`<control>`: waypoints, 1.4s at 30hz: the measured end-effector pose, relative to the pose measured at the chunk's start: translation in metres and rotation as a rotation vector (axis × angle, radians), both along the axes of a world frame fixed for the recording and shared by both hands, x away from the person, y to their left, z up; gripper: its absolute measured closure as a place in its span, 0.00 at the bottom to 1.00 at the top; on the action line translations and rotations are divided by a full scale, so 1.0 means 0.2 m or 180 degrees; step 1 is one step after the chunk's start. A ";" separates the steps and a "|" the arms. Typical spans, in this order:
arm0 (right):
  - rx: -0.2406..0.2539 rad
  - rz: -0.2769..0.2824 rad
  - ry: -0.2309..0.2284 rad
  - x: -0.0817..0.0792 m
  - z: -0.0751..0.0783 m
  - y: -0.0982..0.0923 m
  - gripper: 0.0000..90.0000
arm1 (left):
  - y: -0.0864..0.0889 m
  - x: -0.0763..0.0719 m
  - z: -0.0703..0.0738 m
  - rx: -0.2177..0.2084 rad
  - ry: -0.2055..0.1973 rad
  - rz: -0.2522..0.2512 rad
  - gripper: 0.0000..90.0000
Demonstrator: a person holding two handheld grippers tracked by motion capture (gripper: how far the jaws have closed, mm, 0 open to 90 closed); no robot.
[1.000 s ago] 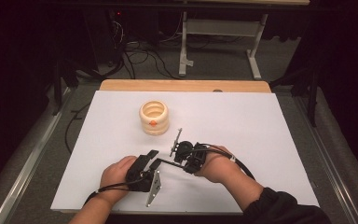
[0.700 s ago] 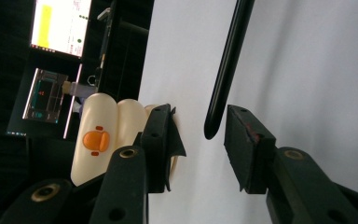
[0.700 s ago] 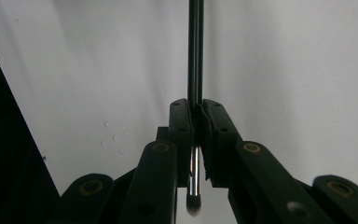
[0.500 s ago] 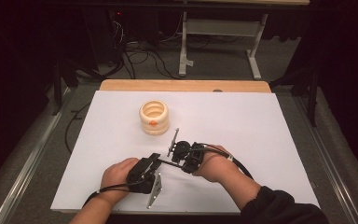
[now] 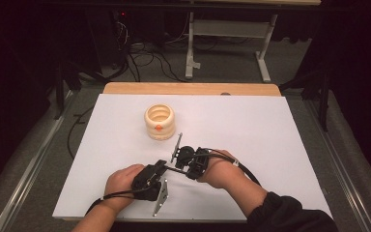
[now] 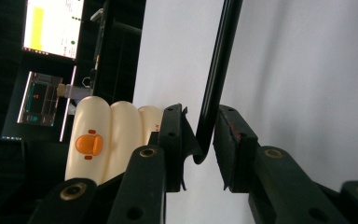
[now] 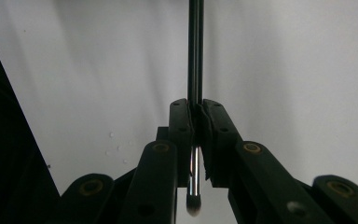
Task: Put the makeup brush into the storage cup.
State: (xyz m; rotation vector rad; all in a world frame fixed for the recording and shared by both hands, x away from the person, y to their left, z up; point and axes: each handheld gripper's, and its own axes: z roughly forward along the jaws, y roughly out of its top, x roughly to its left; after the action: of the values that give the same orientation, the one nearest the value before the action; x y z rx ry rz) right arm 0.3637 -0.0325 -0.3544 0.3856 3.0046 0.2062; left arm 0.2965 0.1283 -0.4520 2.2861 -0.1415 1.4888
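Note:
A thin black rod (image 5: pixel 174 169) runs between my two grippers at the near middle of the white table (image 5: pixel 251 125). My right gripper (image 5: pixel 181 157) is shut on the rod (image 7: pixel 196 46), whose rounded silver tip pokes out behind the pads. My left gripper (image 5: pixel 164 166) faces it from the left. Its jaws have just been closing around the rod's hooked end (image 6: pixel 221 60), and a thin gap still shows beside the pads (image 6: pixel 228 140). A cream stack of rings (image 5: pixel 160 121) with an orange mark stands farther back; it also shows in the left gripper view (image 6: pixel 107 140).
A wooden strip (image 5: pixel 188 89) borders the table's far edge. Beyond it are cables and a metal stand (image 5: pixel 222 29) on the dark floor. Lit screens (image 6: pixel 51 28) show far off in the left gripper view. White tabletop spreads to the right and far side.

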 end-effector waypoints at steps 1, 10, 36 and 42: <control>-0.0002 0.0002 0.0000 0.00 0.00 0.00 0.95 | 0.00 0.00 0.00 0.0002 0.0005 -0.0002 0.82; -0.0003 0.0015 -0.0003 0.00 0.00 0.00 0.95 | 0.00 -0.01 0.00 0.0006 -0.0008 -0.0015 0.87; 0.0052 -0.0042 -0.0061 0.01 0.02 -0.01 0.93 | -0.01 -0.01 0.00 0.0082 0.0075 -0.0052 0.92; 0.0090 -0.0060 -0.0064 0.01 0.03 -0.02 0.91 | 0.00 0.00 0.01 0.0071 0.0096 -0.0065 0.93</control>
State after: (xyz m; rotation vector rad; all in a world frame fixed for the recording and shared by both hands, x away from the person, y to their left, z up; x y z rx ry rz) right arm 0.3664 -0.0365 -0.3476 0.4116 2.9800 0.2499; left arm 0.2956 0.1274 -0.4509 2.3168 -0.1731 1.4490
